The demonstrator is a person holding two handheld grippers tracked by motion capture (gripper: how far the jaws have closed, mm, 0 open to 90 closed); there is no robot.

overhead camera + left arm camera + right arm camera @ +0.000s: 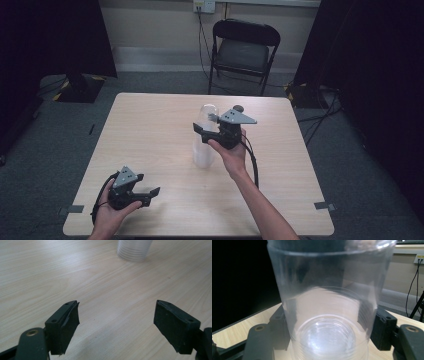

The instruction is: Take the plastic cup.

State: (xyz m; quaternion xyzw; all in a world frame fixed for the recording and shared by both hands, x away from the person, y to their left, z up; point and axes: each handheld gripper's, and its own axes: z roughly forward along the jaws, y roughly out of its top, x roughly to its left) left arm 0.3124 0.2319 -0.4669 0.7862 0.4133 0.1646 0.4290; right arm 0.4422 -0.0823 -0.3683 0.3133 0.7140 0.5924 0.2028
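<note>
At lower left we log the left gripper, jaws spread, empty. Mid-frame: cups, a clear plastic stack, upright on the table, pinched by the right gripper. Light, slick, crushable; we'd hold the ribbed base.

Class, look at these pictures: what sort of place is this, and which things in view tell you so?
Probably a recording room or lab, not a home: a bare table on grey carpet, black curtains at both sides, a folding chair by a wall socket with cables.

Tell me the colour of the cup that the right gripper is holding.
Clear, colourless plastic cup, ridged near its base; best seen in the right gripper view.
</note>
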